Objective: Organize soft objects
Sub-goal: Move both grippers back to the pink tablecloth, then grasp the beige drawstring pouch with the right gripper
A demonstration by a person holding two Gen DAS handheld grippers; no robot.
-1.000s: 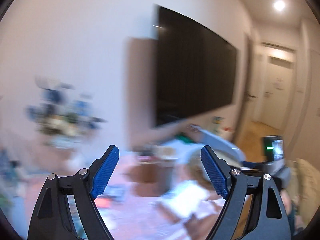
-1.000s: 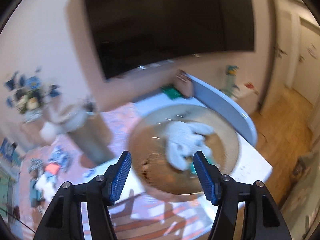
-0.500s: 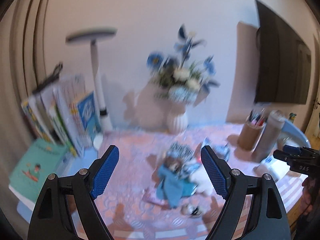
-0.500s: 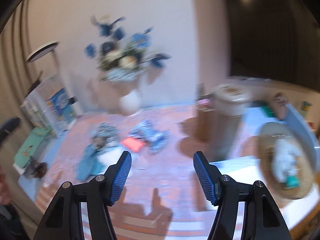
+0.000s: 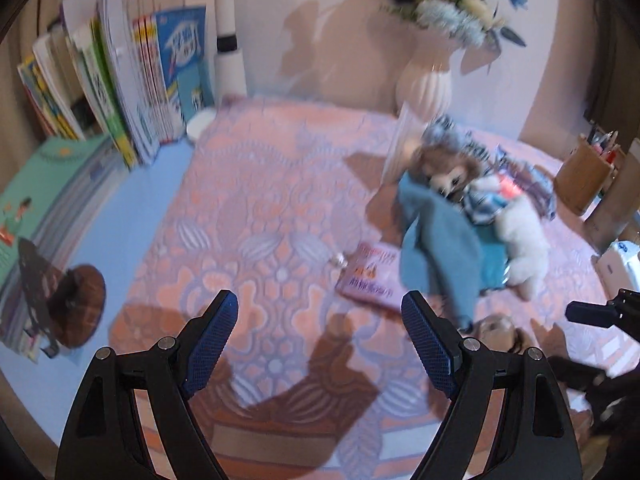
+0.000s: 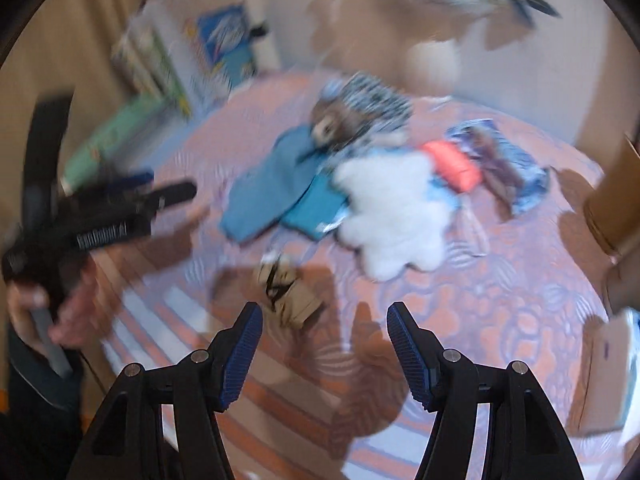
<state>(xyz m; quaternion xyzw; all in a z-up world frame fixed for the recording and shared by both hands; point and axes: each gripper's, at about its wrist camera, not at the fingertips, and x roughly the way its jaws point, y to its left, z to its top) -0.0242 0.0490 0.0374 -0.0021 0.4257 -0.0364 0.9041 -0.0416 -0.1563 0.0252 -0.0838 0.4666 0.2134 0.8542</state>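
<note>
Left wrist view. My left gripper [image 5: 320, 336] stands wide, with nothing between its jaws; it points down at bare cloth [image 5: 256, 216] on the worktop. The soft things lie in 1 loose heap to the right of it, near the vase [image 5: 425, 84]: a brown bear [image 5: 448, 168] at the top, a blue garment [image 5: 440, 248] draped down from it, a white plush [image 5: 524, 240] against the garment's right side. A pink booklet [image 5: 370, 276] lies partly under the garment's lower edge. Books [image 5: 132, 80] stand along the left wall, well apart from the heap. My judgement: the gripper is open because nothing has been picked yet, and it is aimed left of the heap, so it needs to swing right before any grasp.

Right wrist view. This picture is blurred. My right gripper [image 6: 324, 344] is at a middling gap and empty. The white plush [image 6: 396, 216] lies just beyond it, touching a teal cloth [image 6: 316, 208] and the blue garment [image 6: 268, 188]; the bear [image 6: 332, 124] sits at the far end on striped fabric [image 6: 376, 100]. A red item [image 6: 456, 164] lies right of the plush. A small tan piece [image 6: 288, 288] lies nearest the jaws; I cannot tell what it is. My left hand [image 6: 72, 312] with its gripper shows at the left edge. My judgement: the heap is untidy and overlapping, so sorting has not begun here; the plush is the most exposed piece and the likeliest 1st pick.
</note>
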